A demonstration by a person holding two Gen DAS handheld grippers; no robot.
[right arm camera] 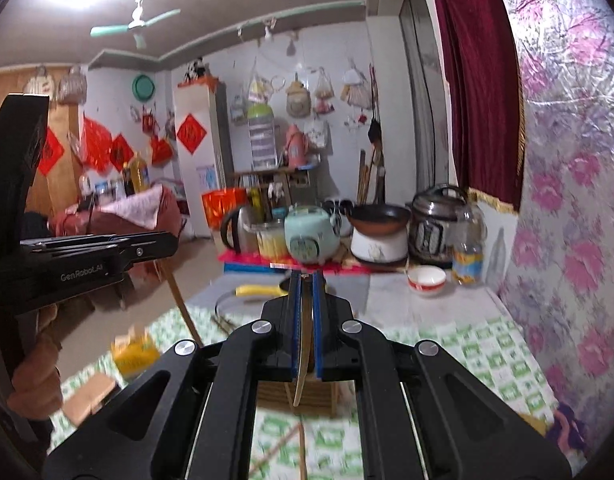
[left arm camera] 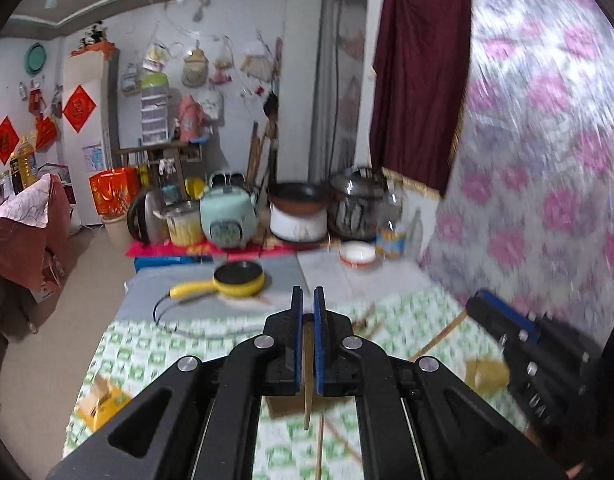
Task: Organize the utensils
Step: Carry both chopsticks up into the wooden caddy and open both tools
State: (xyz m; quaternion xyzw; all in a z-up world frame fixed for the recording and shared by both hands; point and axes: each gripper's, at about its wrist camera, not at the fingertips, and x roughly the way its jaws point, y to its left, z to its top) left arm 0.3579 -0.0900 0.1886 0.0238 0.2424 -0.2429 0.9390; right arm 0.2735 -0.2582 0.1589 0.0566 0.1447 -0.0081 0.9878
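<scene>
We see both grippers lifted above the surface (left arm camera: 407, 312), which is covered with a green-and-white patterned cloth, and each one is pinching a thin wooden stick.

In the left wrist view, the left gripper (left arm camera: 307, 300) has its blue-lined pads pressed together on a slim, pale wooden stick (left arm camera: 307, 392) — probably a chopstick — whose lower end hangs down between the black fingers toward the cloth. More wooden sticks (left arm camera: 439, 338) lie scattered on the cloth, blurred, so we cannot count them. A yellow box (left arm camera: 101, 402) sits near the surface's left edge.

In the right wrist view, the right gripper (right arm camera: 306, 284) is likewise clamped on a thin wooden piece (right arm camera: 303, 364) that curves slightly and points down below the pads. The left gripper appears at the left edge of this view, held in a person's hand (right arm camera: 35, 380); a stick slants down from it toward the cloth.

Beyond the cloth, on a grey stretch of the surface, sit a small yellow frying pan (left arm camera: 239, 278) with its cord and a white bowl (left arm camera: 358, 254) with a red band. Farther back stands a row of appliances: a kettle (left arm camera: 141, 216), a mint-green rice cooker (left arm camera: 228, 216), a dark wok (left arm camera: 299, 196) resting on a white pot, and a pressure cooker (left arm camera: 357, 204). A dark red curtain (left arm camera: 419, 76) hangs beside the flowered wall on the right.
</scene>
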